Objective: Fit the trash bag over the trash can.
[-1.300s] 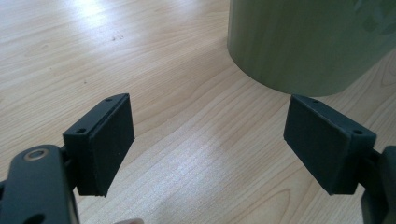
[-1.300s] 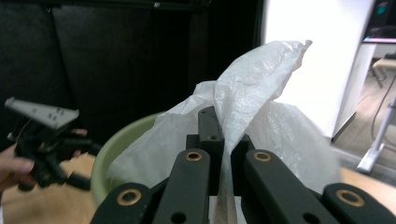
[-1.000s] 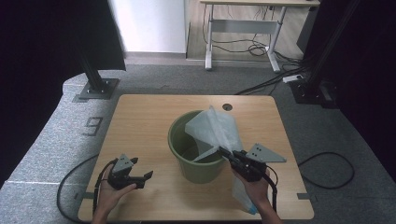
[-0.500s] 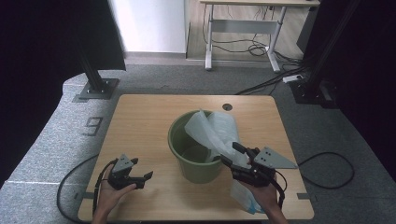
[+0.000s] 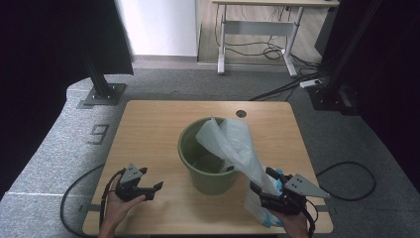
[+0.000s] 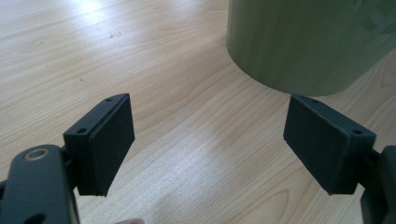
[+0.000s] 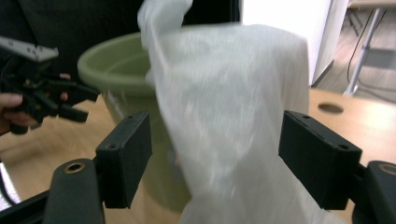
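High view: plastic bag (image 5: 233, 148) drapes over a green bucket (image 5: 208, 171).
Right gripper (image 5: 265, 191) — jaws just opening, bag loose between them; left gripper (image 5: 148, 186) spread wide, empty.

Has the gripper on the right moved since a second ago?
Yes. The right gripper has slid away from the green bucket toward the table's near right corner, its jaws opening around the plastic bag.
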{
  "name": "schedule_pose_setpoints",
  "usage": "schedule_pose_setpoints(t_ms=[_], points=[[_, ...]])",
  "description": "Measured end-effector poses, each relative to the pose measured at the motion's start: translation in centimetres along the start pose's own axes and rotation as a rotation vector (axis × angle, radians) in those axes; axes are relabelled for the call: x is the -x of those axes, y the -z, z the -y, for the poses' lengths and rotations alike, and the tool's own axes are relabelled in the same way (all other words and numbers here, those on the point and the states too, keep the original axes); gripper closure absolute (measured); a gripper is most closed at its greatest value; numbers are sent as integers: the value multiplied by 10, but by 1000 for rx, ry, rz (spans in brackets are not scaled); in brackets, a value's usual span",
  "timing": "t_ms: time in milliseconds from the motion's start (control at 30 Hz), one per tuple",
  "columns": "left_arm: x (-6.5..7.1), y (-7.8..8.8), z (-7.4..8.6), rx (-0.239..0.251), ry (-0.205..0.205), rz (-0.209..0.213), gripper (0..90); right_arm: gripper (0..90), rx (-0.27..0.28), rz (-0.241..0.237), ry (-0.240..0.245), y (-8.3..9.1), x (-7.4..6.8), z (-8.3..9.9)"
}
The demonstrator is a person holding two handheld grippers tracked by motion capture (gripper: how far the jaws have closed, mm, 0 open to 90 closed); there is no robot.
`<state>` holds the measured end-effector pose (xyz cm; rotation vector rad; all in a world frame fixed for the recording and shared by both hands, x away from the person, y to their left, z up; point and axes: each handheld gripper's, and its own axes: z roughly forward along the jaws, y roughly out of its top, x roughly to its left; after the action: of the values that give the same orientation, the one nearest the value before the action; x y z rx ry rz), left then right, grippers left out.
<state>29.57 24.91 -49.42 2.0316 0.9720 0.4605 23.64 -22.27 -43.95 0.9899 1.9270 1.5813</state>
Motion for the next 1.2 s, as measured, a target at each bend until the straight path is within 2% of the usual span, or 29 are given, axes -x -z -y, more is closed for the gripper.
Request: schedule_pose_setpoints(t_ms=[100, 167, 200, 233, 267, 300, 400, 467, 600, 733, 767, 900, 1133, 1167, 1200], points=[[0, 1, -1, 4, 0, -7, 162, 230, -26, 12, 4, -3, -3, 11], [5, 2, -4, 5, -5, -51, 162, 231, -80, 44, 24, -13, -6, 27], [8, 3, -6, 8, -10, -59, 161, 246, -102, 66, 45, -18, -7, 32], [11, 4, -7, 18, -9, -55, 161, 259, -124, 83, 47, -22, -6, 36], [13, 5, -9, 27, -9, -51, 160, 291, -135, 81, 29, -25, -3, 39], [16, 6, -11, 35, -8, -47, 160, 350, -129, 79, 15, -26, -1, 41], [24, 12, -15, 56, -11, -41, 161, 557, -97, 104, 18, -24, 6, 40], [27, 16, -19, 75, -7, -24, 164, 677, -75, 99, 0, -21, 12, 38], [35, 24, -31, 102, -16, -4, 166, 839, -21, 104, -8, -13, 20, 33], [40, 33, -41, 125, -31, -4, 166, 884, 20, 91, -7, -7, 28, 23], [44, 39, -48, 147, -41, -3, 166, 884, 26, 90, -3, -7, 29, 19], [50, 50, -58, 188, -57, 10, 168, 885, 46, 76, 35, -9, 30, 3], [58, 57, -78, 201, -96, 44, 169, 885, 99, 65, 101, -2, 25, -44], [58, 57, -78, 201, -96, 44, 169, 885, 99, 65, 101, -2, 25, -44], [62, 57, -86, 202, -108, 61, 168, 885, 97, 57, 129, -1, 21, -57]])
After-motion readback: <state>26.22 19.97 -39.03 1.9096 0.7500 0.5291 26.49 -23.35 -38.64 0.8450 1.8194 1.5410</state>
